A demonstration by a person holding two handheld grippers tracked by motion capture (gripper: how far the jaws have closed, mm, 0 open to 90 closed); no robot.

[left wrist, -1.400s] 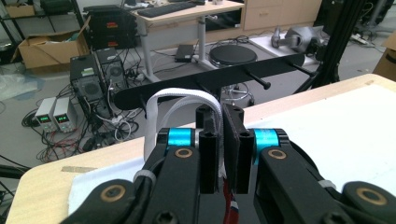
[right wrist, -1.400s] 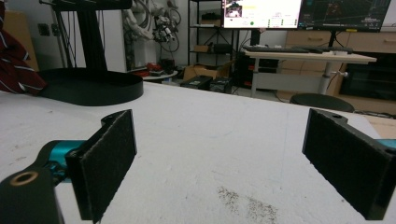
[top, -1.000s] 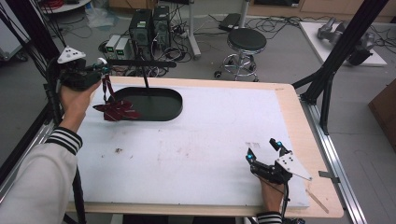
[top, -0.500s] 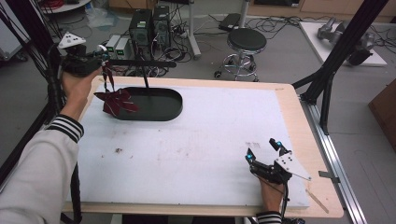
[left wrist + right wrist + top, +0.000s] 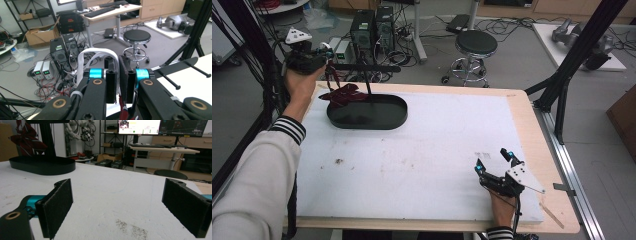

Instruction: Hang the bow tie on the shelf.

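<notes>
Looks like the hanging step: the left gripper point(image 5: 328, 60), upper left of the high view, has its jaws clamped on a dark red cloth point(image 5: 343, 93) that dangles over the far-left end of the black oval tray point(image 5: 384, 120), right by the stand's upright post point(image 5: 366, 85). My guess is the next move needs the cloth lifted up and over the stand's horizontal bar point(image 5: 362, 67) without snagging on it. That forearm reaches up along the left edge, hand raised above the surface point(image 5: 422, 155). The right gripper point(image 5: 496, 161) rests at lower right with jaws wide apart, holding nothing, well away from the tray.
</notes>
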